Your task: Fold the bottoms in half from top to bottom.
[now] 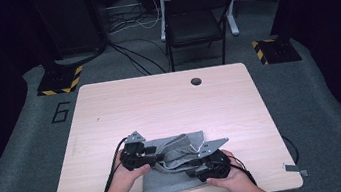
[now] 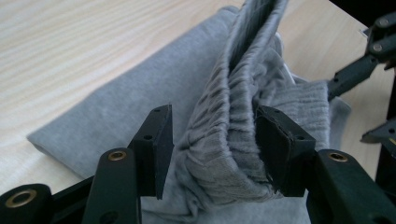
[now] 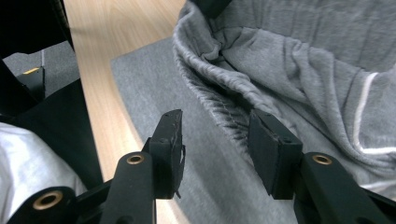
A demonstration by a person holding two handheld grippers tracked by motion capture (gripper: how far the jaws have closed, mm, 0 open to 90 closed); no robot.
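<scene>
A grey sweat garment [image 1: 177, 178] lies bunched near the table's front edge, its ribbed elastic waistband [image 2: 233, 116] lifted in a fold. My left gripper [image 1: 158, 156] reaches in from the left. Its jaws straddle the waistband; the right pad [image 2: 280, 149] touches the cloth and the left pad [image 2: 156, 144] stands just off it. My right gripper [image 1: 194, 166] comes in from the right. It is open in the right gripper view [image 3: 215, 128], with the waistband's stitched edge [image 3: 224, 112] running down beside its right pad [image 3: 273, 154]. A white drawstring [image 3: 364, 116] lies over the folds.
The wooden table [image 1: 159, 102] has a round cable hole [image 1: 195, 81] at its far side. A dark folding chair [image 1: 197, 16] stands beyond it, with cables on the floor. My other gripper [image 2: 369, 60] shows at the right of the left gripper view.
</scene>
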